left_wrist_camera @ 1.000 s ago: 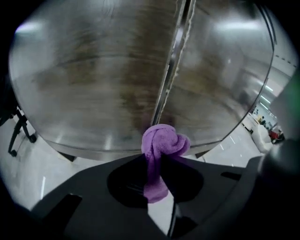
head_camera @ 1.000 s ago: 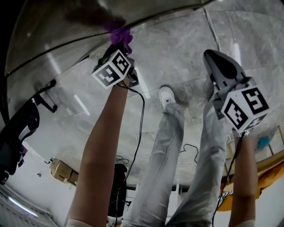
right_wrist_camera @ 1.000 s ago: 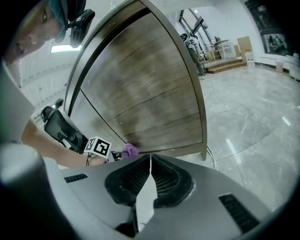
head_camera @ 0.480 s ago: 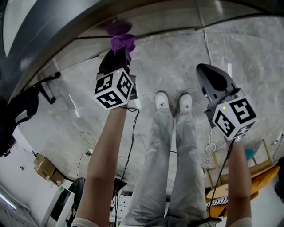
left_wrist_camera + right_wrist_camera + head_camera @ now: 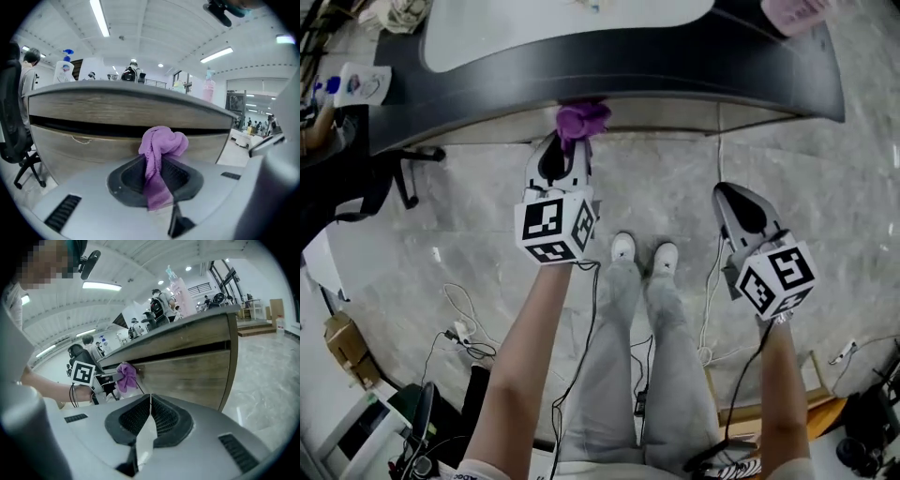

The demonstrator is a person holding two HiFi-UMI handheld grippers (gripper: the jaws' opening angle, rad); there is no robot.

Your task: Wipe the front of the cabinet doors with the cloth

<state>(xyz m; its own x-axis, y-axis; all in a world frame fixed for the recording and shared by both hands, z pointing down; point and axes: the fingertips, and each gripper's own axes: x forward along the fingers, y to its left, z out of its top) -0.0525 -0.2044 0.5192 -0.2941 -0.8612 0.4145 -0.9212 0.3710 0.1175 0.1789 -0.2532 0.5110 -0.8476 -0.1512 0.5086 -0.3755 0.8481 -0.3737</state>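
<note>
My left gripper is shut on a bunched purple cloth, which is pressed against the wooden cabinet front just under the dark countertop. In the left gripper view the purple cloth sticks out between the jaws against the wood-grain cabinet door. My right gripper hangs to the right, shut and empty, away from the cabinet. The right gripper view shows the cabinet door, and the cloth touching it, held by the left gripper.
The counter carries a spray bottle and a pink bottle. A black office chair stands at the left. Cables lie on the marble floor beside the person's legs. The cabinet's right corner ends near open floor.
The head view has tilted so that the countertop now shows from above. Both grippers stand lower in the picture; the cloth stays against the cabinet front.
</note>
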